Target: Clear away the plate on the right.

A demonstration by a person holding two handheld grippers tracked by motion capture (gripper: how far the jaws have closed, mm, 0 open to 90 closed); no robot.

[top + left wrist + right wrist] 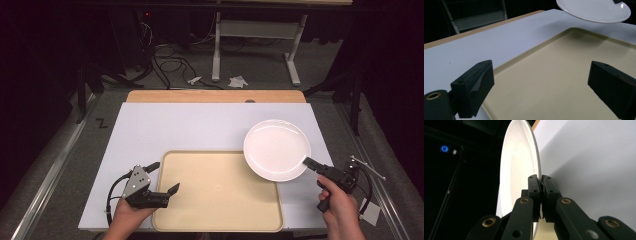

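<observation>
Right now my right gripper [309, 162] has its black jaws pinched tight on the thin rim of a round, glossy white plate [276, 149]. Seen along those jaws, the plate [520, 167] stands edge-on ahead of them, its smooth face curving up into a shallow lip. It hangs lifted over the far right corner of a flat, matte beige tray [217, 192] with rounded corners and a low raised border. My left gripper [167, 177] holds nothing, jaws spread wide; between them lies the tray's [549, 75] faintly grainy surface, and the plate [594, 10] hovers well beyond. Under everything, a smooth white sheet [185, 127] covers the wooden table [215, 96].
</observation>
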